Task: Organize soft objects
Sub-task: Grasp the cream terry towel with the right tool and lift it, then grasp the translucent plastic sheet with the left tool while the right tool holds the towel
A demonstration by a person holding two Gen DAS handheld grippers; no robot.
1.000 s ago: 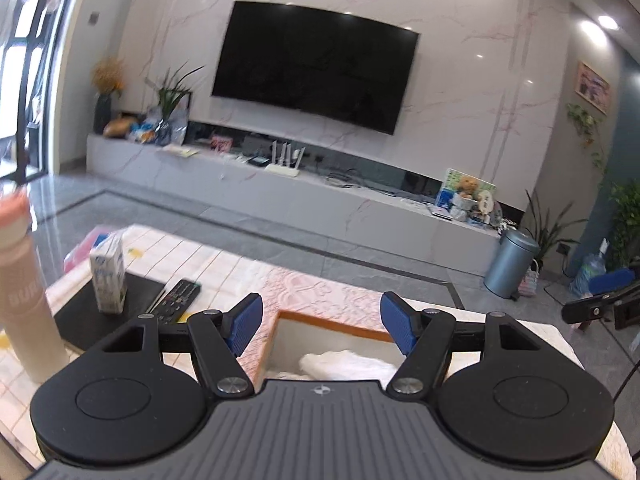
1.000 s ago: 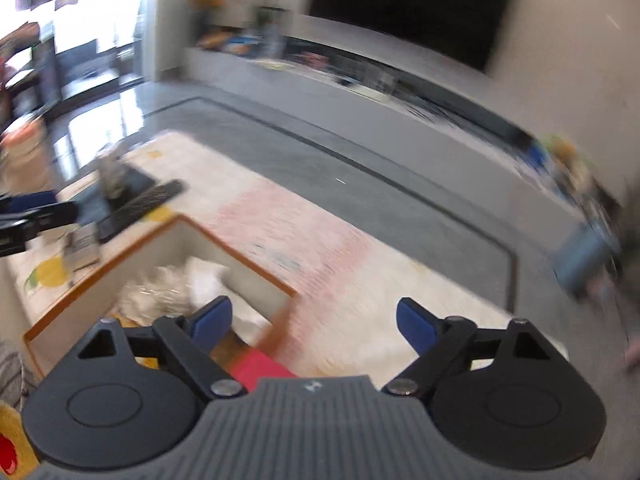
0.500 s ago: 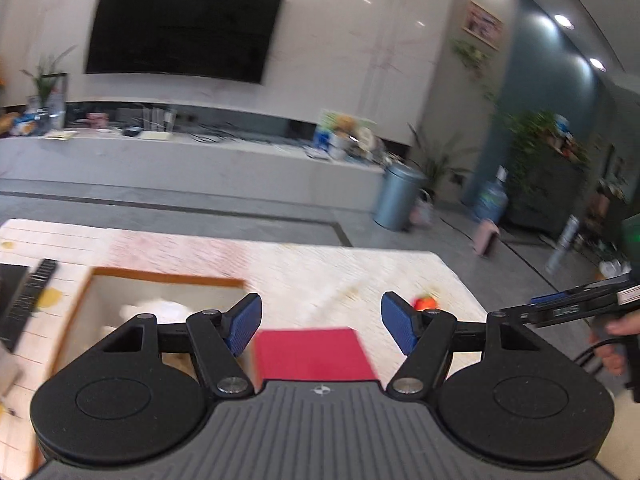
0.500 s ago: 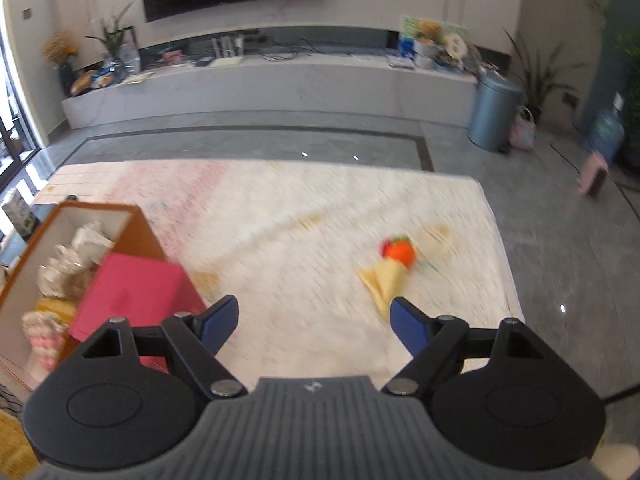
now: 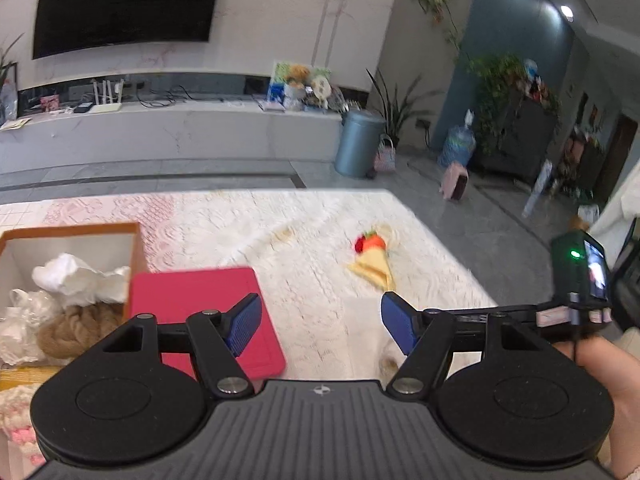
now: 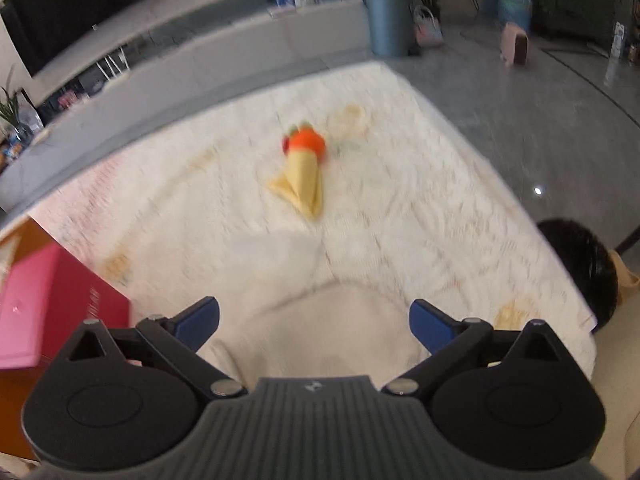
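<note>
Nearest the left camera, the left hand-held gripper (image 5: 318, 326) stands wide apart with nothing between its pads, over a white lace-covered bench (image 5: 320, 232). The right hand-held gripper (image 6: 314, 326) has just been opening and is empty too. Just left sit a red lid (image 5: 192, 300) and an orange box (image 5: 72, 232) holding white and brown soft things (image 5: 72, 292). Farther out on the bench lies a yellow cloth cone with an orange top (image 6: 302, 168), apart from both.

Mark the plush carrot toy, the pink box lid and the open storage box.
plush carrot toy (image 6: 306, 176), right wrist view, on its yellow cone body.
pink box lid (image 5: 192, 300), left wrist view, on its flat top face.
open storage box (image 5: 72, 229), left wrist view, on its far orange rim.
</note>
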